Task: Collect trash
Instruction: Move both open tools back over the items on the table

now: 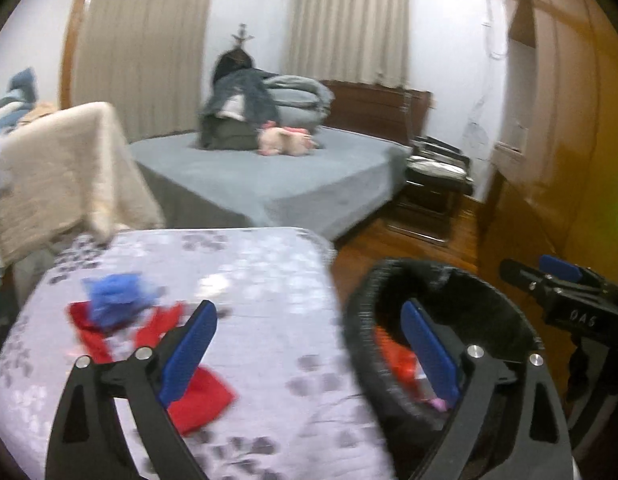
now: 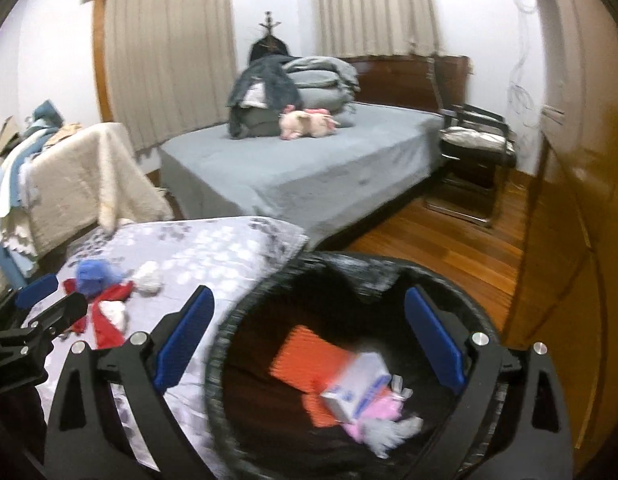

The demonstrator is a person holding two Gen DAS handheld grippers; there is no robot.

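Note:
A black bin (image 2: 349, 268) stands beside a table under a floral cloth (image 2: 213, 248). Inside the bin lie an orange piece (image 2: 301, 352), a white box (image 2: 357, 384) and a pink and white scrap (image 2: 377, 420). My right gripper (image 2: 309, 296) hangs open over the bin's mouth, holding nothing. On the cloth lie a blue wad (image 1: 117, 294), red scraps (image 1: 201, 398) and a white wad (image 2: 149, 278). My left gripper (image 1: 309, 308) is open and empty, with one finger over the table and the other over the bin (image 1: 441, 276).
A grey-sheeted bed (image 1: 293, 176) with folded bedding and a pink plush toy (image 1: 285, 140) lies behind the table. A cream blanket (image 1: 65, 168) drapes furniture on the left. A chair (image 2: 473, 152) and a wooden wardrobe (image 2: 581, 200) border the wood floor (image 2: 441, 252) on the right.

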